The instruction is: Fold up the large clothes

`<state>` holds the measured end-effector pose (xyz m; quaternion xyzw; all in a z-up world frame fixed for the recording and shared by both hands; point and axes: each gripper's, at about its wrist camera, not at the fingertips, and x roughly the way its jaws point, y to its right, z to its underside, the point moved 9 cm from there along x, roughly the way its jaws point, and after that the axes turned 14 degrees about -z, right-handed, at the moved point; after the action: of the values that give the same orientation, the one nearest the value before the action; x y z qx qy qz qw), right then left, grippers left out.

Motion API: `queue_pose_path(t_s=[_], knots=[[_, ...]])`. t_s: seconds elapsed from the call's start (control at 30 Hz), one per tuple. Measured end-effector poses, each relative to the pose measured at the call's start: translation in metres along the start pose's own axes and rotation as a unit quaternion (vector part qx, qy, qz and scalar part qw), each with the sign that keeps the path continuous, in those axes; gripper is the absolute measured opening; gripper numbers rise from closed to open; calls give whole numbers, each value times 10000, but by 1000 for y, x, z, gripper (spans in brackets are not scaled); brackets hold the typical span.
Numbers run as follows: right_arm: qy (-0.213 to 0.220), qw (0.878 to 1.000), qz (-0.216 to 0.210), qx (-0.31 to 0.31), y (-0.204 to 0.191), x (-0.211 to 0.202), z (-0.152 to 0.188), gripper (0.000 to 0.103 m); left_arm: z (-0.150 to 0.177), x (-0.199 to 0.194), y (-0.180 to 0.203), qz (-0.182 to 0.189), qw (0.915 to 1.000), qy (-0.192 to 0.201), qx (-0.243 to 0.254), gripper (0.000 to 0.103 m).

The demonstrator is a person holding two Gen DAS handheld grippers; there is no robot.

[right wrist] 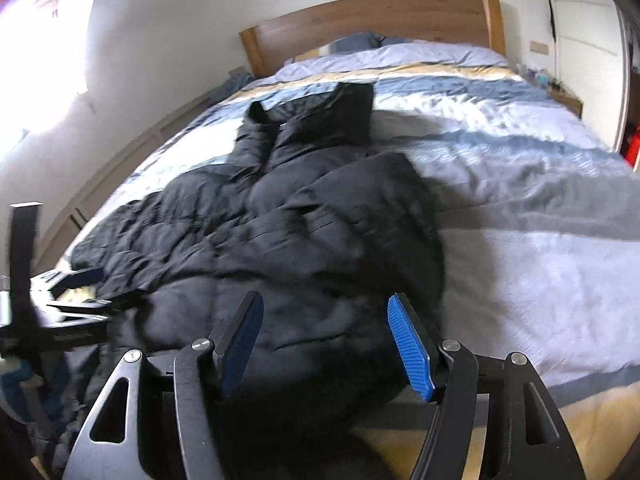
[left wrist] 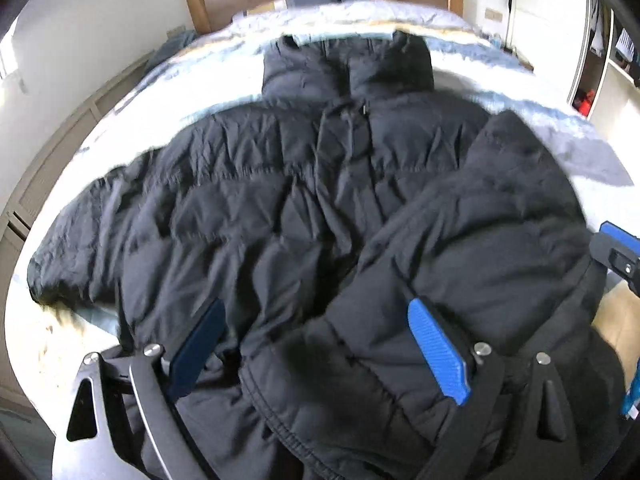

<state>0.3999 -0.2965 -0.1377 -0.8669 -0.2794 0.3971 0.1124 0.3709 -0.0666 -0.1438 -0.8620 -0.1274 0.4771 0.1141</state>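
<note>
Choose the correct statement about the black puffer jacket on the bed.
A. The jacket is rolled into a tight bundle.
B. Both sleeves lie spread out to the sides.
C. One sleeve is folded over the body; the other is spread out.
C: on the black puffer jacket, the right-side sleeve lies folded across the body, while the other sleeve stretches outward on the bed.

Big bed (right wrist: 520,208) fills room. Cover (right wrist: 500,152) has blue, white, grey, yellow stripes. Pillows (right wrist: 400,54) at far end, against brown wood headboard (right wrist: 360,20). White wall (right wrist: 180,20) behind. Bright light from window (right wrist: 44,60) on left, too washed out to see well. Low wood panel (left wrist: 48,160) runs along left side of bed. Small table (right wrist: 568,100) on right. White closet doors (left wrist: 548,20) on right, maybe clothes on open shelves (left wrist: 600,60).
</note>
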Motion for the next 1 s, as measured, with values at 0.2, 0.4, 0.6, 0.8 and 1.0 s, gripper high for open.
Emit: queue_pose_path(t_s=[0.2, 0.4, 0.6, 0.8, 1.0], knots=[[-312, 9990, 33, 332, 2, 4, 30, 64, 19, 1, -8, -95, 9997, -184, 140, 93], [-41, 9990, 157, 426, -14, -32, 31, 64, 21, -32, -45, 36, 9999, 60, -80, 93], [327, 9983, 206, 425, -47, -72, 35, 70, 39, -62, -91, 379, 9986, 99, -347, 93], [565, 9972, 238, 430, -84, -97, 42, 74, 54, -85, -136, 581, 9956, 258, -684, 93], [661, 9971, 224, 297, -124, -113, 53, 80, 69, -101, -194, 904, 9874, 385, -1243, 93]])
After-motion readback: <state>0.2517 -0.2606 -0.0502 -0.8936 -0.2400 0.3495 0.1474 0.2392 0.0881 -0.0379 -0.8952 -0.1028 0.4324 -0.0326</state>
